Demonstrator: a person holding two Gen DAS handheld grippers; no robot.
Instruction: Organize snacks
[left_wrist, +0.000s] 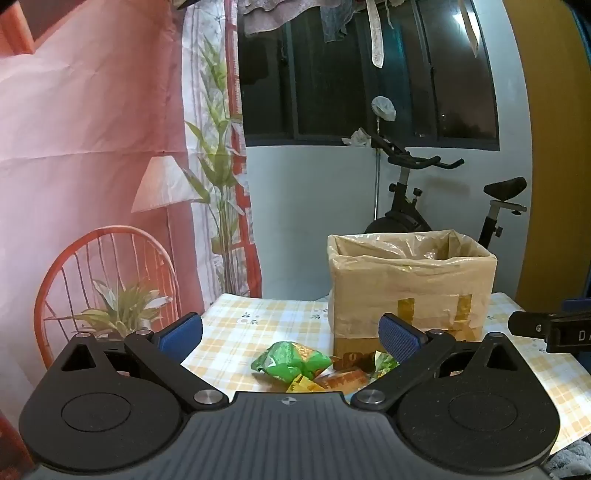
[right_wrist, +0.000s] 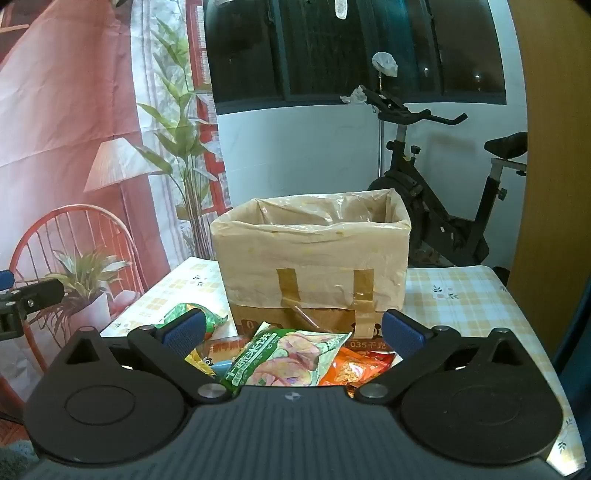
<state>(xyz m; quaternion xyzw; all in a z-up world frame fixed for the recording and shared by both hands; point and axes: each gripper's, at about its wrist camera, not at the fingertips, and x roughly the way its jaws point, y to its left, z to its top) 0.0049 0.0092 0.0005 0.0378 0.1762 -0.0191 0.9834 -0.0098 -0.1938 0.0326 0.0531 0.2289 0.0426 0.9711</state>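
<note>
A cardboard box (left_wrist: 410, 291) lined with clear plastic stands on the checked tablecloth; the right wrist view shows it (right_wrist: 314, 266) straight ahead. Several snack packets lie in front of it. In the left wrist view a crumpled green packet (left_wrist: 291, 360) lies between and below the tips of my left gripper (left_wrist: 291, 332), which is open and empty. My right gripper (right_wrist: 293, 328) is open and empty too, above a green-and-white rice cracker packet (right_wrist: 284, 354), an orange packet (right_wrist: 351, 371) and a green packet (right_wrist: 192, 314) by its left finger.
The table (right_wrist: 461, 302) with the yellow checked cloth ends at the right and far edges. An exercise bike (right_wrist: 443, 206) stands behind the box. A printed backdrop (left_wrist: 92, 184) hangs on the left. The other gripper's tip (left_wrist: 546, 330) shows at the right edge.
</note>
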